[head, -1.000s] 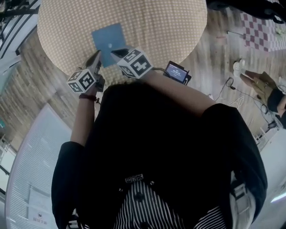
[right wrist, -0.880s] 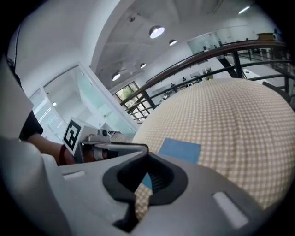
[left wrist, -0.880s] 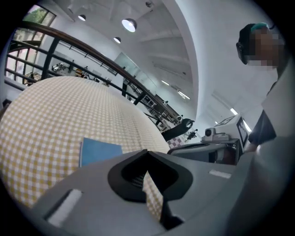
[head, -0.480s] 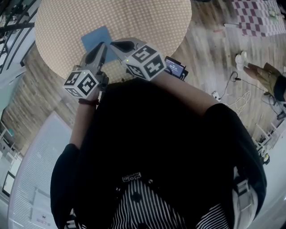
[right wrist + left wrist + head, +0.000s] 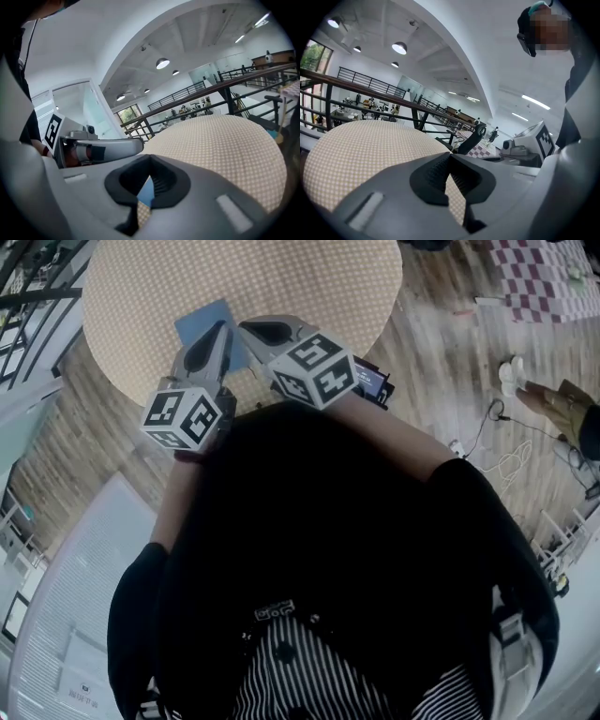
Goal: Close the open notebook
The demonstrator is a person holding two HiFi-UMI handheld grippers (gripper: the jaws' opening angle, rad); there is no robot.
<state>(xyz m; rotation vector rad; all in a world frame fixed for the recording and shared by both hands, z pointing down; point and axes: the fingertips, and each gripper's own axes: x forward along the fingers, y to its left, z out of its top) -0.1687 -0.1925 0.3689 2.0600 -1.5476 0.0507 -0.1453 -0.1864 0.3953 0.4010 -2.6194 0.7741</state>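
A blue notebook (image 5: 199, 322) lies closed and flat on the round table (image 5: 281, 277) with its beige checked cloth. Both grippers hang in the air above the table's near edge, clear of the notebook, and partly cover it in the head view. My left gripper (image 5: 219, 331) is shut with nothing between its jaws; the tips meet in its own view (image 5: 450, 157). My right gripper (image 5: 251, 331) is shut and empty too, its tips (image 5: 150, 160) together. A sliver of the blue notebook (image 5: 145, 193) shows below them.
A dark device with a lit screen (image 5: 371, 382) sits by the table's near right edge. On the wooden floor to the right lie white cables (image 5: 497, 442), a checked mat (image 5: 544, 282) and another person's hand (image 5: 551, 405). Railings (image 5: 370, 86) stand beyond the table.
Both grippers have risen off the table and drawn back toward me, their marker cubes now larger in the head view. The notebook stays flat and closed.
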